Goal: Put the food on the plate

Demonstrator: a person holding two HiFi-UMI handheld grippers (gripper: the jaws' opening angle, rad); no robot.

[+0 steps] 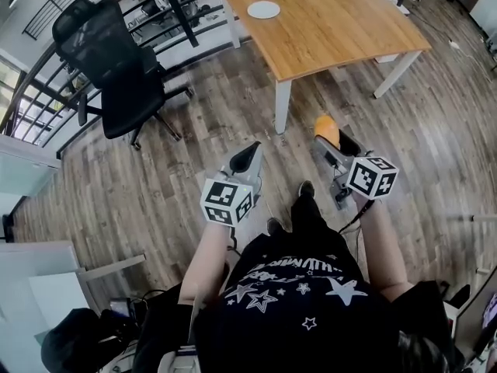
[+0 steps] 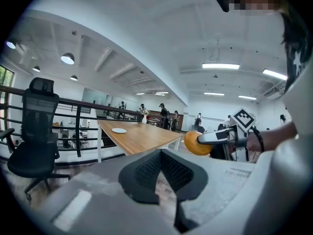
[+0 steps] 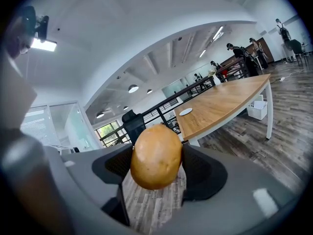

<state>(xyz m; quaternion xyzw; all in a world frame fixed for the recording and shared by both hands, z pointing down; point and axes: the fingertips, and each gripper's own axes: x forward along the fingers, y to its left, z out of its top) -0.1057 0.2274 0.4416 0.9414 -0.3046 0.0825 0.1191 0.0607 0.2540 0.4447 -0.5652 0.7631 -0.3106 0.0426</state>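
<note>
Two grippers: left gripper (image 2: 160, 153) clenched, empty; right gripper (image 3: 157, 156) grasping one potato (image 3: 155, 155), its long axis upright between the pads, held over the floor. Farther off: one table (image 1: 334, 22) with one plate (image 1: 263, 9), and one chair (image 1: 116, 61).

We see a table (image 1: 334, 22) of pale, smooth wood with a soft sheen, and the plate (image 1: 263, 9) on it looks white and glossy. The floor (image 1: 140, 185) under the table is darker, grainy wood. The chair (image 1: 109, 53) left of the table has black mesh. The potato (image 3: 155, 155) has matt skin. The right gripper (image 3: 156, 163) is matt grey plastic with black textured pads (image 3: 117, 164).
</note>
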